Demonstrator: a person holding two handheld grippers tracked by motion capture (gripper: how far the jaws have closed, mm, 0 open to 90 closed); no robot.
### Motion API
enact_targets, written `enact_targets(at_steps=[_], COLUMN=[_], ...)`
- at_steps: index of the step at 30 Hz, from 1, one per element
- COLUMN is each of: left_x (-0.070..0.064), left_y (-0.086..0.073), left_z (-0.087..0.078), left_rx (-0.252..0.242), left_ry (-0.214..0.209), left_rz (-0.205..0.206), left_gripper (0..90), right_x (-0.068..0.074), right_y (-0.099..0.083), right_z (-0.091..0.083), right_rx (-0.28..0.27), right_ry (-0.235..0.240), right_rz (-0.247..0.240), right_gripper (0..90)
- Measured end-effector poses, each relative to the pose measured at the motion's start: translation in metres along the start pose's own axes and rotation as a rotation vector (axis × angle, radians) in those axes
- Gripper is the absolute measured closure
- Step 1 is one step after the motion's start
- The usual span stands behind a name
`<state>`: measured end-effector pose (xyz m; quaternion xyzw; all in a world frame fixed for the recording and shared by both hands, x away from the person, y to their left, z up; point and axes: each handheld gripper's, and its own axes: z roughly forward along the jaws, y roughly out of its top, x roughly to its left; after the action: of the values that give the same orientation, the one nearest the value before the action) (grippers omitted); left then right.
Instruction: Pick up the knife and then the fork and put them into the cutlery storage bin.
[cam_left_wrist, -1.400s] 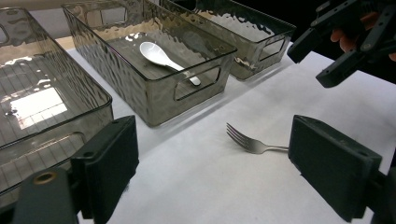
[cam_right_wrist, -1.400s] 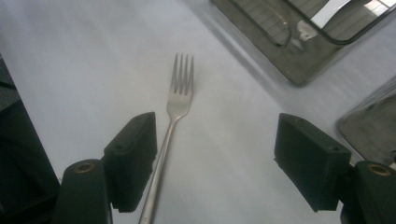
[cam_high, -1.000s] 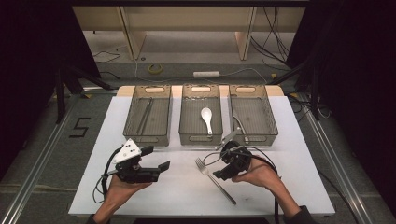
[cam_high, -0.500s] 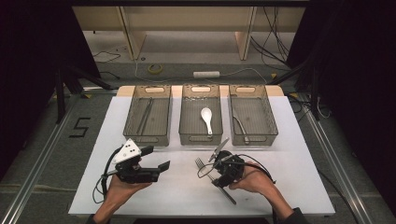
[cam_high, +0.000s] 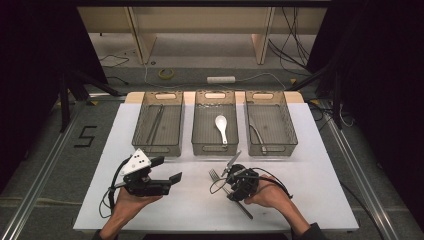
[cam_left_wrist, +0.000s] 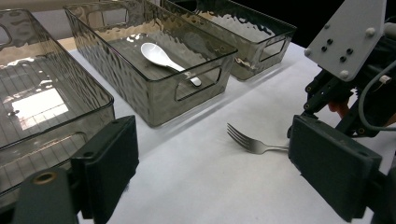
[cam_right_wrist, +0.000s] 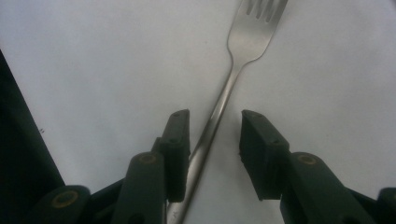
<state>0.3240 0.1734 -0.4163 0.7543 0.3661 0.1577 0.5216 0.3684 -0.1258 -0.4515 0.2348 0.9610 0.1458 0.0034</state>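
Note:
A metal fork (cam_high: 215, 175) lies on the white table, tines toward the bins; its handle (cam_high: 246, 211) runs toward the front edge. My right gripper (cam_high: 235, 186) points down over the handle. In the right gripper view its jaws (cam_right_wrist: 212, 126) stand open on either side of the fork (cam_right_wrist: 252, 32), the left pad close to the handle. My left gripper (cam_high: 167, 170) hovers at the front left, open and empty, aimed right. In the left gripper view, that gripper (cam_left_wrist: 219, 163) faces the fork (cam_left_wrist: 247, 140) and the right gripper (cam_left_wrist: 355, 70).
Three clear bins stand in a row at the back of the table. The left bin (cam_high: 145, 131) holds thin dark sticks. A white spoon (cam_high: 220, 125) lies in the middle bin (cam_high: 200, 135), and the right bin (cam_high: 286, 125) holds a metal utensil (cam_high: 257, 134).
My right gripper has moved a little left and down, settling over the fork's handle. The left gripper has stayed in place.

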Motion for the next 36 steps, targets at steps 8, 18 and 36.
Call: enact_targets(at_steps=[8,18,36], left_x=[0.0001,0.0000,-0.0005], left_y=[-0.0002,-0.0003,-0.0004], left_z=[0.0000,0.0001,0.0002], left_rx=[0.002,0.002,0.005], left_ry=[0.000,0.000,0.002], left_rz=[0.001,0.000,0.004], left_gripper=[15.6,15.6,15.6], right_x=[0.0016,0.0040,0.0037], right_y=[0.0011,0.0020,0.0042], right_z=[0.0025,0.0081,0.0091], right_rx=[0.012,0.030,0.049], right_ry=[-0.001,-0.016,-0.032], right_rz=[-0.006,-0.030,-0.056], right_gripper=[67.4,70.7,79.5])
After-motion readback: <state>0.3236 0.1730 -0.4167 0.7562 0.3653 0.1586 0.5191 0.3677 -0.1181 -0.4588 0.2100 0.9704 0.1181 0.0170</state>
